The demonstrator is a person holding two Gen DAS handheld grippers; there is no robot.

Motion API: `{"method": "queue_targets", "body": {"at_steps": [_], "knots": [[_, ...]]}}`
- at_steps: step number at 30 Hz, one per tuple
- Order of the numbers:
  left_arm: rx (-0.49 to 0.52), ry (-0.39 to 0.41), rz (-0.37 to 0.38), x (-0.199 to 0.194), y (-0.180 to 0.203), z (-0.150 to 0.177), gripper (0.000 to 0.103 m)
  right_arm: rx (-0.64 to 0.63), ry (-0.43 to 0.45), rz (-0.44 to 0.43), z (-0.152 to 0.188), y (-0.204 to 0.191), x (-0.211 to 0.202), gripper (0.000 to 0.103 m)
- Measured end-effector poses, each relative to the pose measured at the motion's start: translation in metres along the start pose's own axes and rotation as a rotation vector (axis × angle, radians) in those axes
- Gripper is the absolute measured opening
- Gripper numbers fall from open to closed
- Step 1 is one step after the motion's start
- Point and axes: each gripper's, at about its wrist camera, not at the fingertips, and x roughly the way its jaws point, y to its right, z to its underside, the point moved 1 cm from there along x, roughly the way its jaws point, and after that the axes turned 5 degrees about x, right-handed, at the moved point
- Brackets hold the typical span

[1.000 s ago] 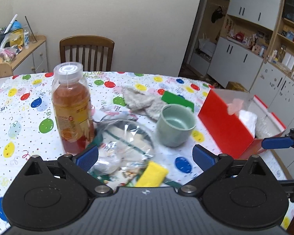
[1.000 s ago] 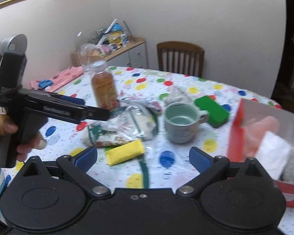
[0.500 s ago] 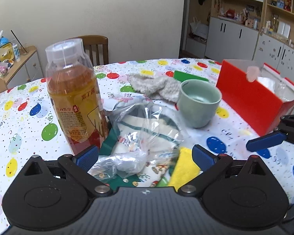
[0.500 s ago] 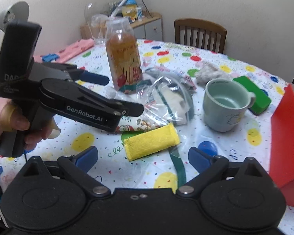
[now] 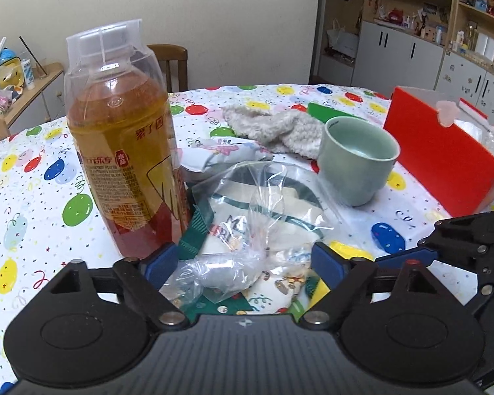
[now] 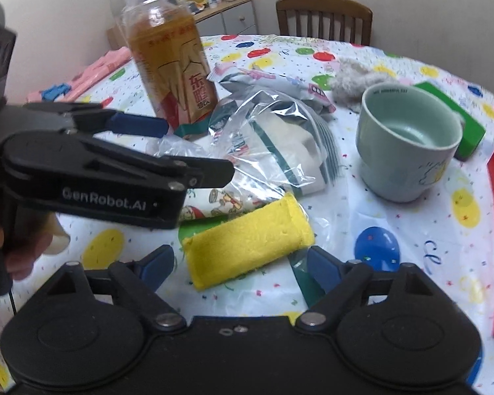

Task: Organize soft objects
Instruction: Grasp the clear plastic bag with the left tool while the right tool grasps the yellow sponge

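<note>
A clear plastic bag (image 5: 247, 230) holding folded printed cloth lies on the balloon-print tablecloth (image 5: 42, 177). It sits between the blue pads of my left gripper (image 5: 243, 263), whose jaws are closing; the pads do not press on it. Seen from the right wrist, the left gripper (image 6: 194, 148) hovers over the bag (image 6: 273, 144). A yellow sponge (image 6: 247, 247) lies between the fingers of my right gripper (image 6: 240, 265), also closing, with no firm contact visible. A fuzzy grey cloth (image 5: 280, 128) and a green sponge (image 6: 457, 121) lie farther back.
A tall tea bottle (image 5: 122, 151) stands just left of the bag. A green mug (image 5: 355, 158) is to the right, and an open red box (image 5: 444, 164) with soft items stands beyond it. A silver snack packet (image 6: 273, 82) lies behind the bag. A wooden chair (image 6: 322, 16) stands at the far side.
Both grippers have dropped toward the table and come closer. The left now straddles the plastic bag, the right the yellow sponge. Both pairs of jaws have narrowed slightly.
</note>
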Motion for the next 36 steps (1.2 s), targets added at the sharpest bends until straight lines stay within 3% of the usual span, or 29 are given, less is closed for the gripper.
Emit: {"method": "queue_targets", "body": {"at_steps": [6, 9, 11, 20, 29, 36], "knots": [[0.009, -0.012, -0.036, 0.006, -0.004, 0.002, 0.063, 0.052, 0.004, -0.021, -0.006, 0.005, 0.011, 0.080], [0.024, -0.014, -0.050, 0.008, -0.005, 0.003, 0.055, 0.076, 0.015, -0.011, -0.008, 0.008, 0.011, 0.068], [0.043, -0.009, -0.062, 0.008, -0.005, 0.005, 0.054, 0.096, 0.020, -0.002, -0.009, 0.011, 0.009, 0.058], [0.053, 0.018, -0.086, 0.000, -0.002, 0.007, 0.048, 0.194, 0.065, -0.024, -0.014, 0.021, -0.005, 0.031], [0.023, 0.045, -0.103, -0.012, -0.002, 0.006, 0.047, 0.229, 0.097, -0.046, -0.014, 0.015, -0.029, 0.018], [0.000, 0.067, -0.102, -0.028, 0.003, 0.003, 0.047, 0.242, 0.117, -0.060, -0.008, 0.019, -0.052, 0.016]]}}
